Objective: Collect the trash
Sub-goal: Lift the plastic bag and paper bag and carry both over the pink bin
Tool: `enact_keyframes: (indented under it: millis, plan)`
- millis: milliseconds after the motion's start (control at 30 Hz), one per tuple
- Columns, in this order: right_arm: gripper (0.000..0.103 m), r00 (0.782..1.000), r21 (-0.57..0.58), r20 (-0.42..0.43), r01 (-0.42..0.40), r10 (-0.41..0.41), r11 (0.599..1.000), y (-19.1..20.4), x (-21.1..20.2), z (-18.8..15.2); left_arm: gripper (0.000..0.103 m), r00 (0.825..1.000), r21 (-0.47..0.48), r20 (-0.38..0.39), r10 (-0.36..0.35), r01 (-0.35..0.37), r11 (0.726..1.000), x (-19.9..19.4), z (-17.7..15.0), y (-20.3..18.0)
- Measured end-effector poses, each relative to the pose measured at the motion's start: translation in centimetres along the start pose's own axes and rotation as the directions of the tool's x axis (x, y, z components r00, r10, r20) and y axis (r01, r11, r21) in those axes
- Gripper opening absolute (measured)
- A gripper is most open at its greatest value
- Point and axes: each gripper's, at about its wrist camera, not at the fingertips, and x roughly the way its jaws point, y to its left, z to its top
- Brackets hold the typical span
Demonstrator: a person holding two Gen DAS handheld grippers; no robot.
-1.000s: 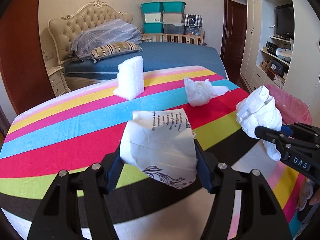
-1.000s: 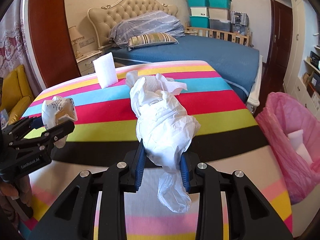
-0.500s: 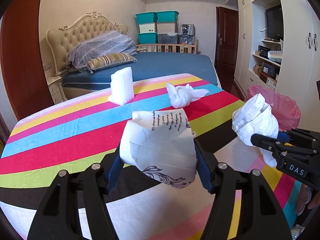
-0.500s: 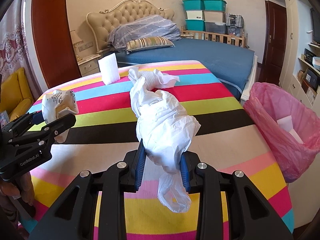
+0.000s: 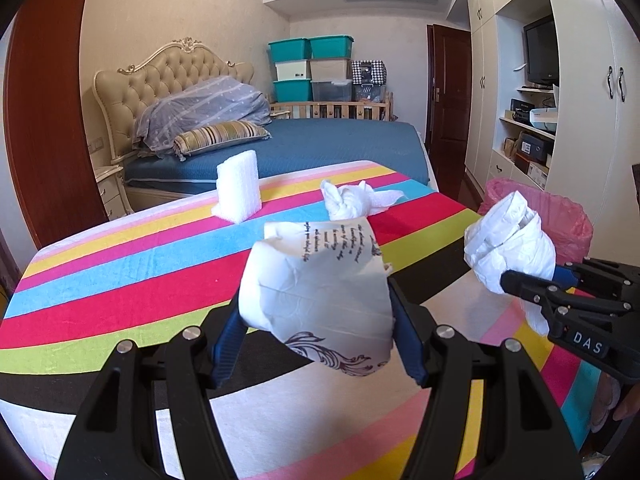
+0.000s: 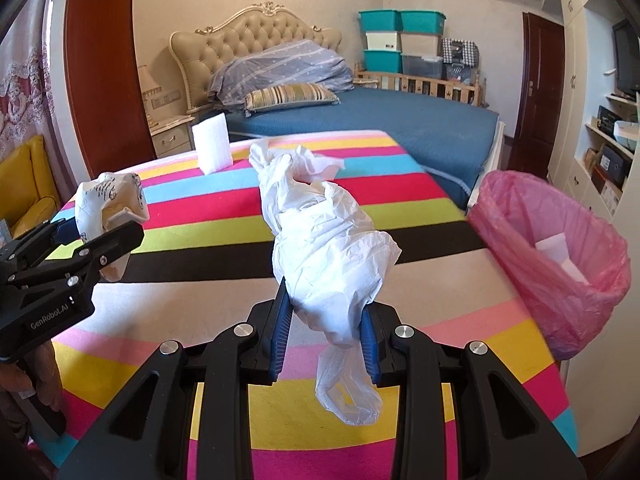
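The crumpled paper [image 5: 320, 280] sits clamped in the left gripper [image 5: 316, 316] above the striped table [image 5: 120, 280]; the right gripper [image 6: 326, 320] pinches a white plastic bag [image 6: 324, 252]. Best to carry each fully over the pink bin [image 6: 560, 264] before letting go. Only the right view shows white scraps already inside the bin.

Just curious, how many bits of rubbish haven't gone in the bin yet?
4: printed paper in the left fingers, plastic wad in the right fingers, foam block and tissue on the striped table.
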Motion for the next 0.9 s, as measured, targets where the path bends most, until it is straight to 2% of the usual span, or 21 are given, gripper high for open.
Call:
enact_keyframes:
  millis: [433, 900]
  plan:
    - [0.031, 0.997, -0.003, 0.076, 0.033, -0.032, 0.999, -1.4, -2.3, 0.3, 0.064, 0.999, 0.054, 0.033, -0.028, 0.026, 0.998, -0.8, 0.1, -2.3]
    - [0.031, 0.989, 0.044, 0.118, 0.082, -0.087, 0.996, -5.1, -4.0, 0.1, 0.064, 0.994, 0.120, 0.049, -0.095, 0.088, 0.989, -0.8, 1.0, -5.9]
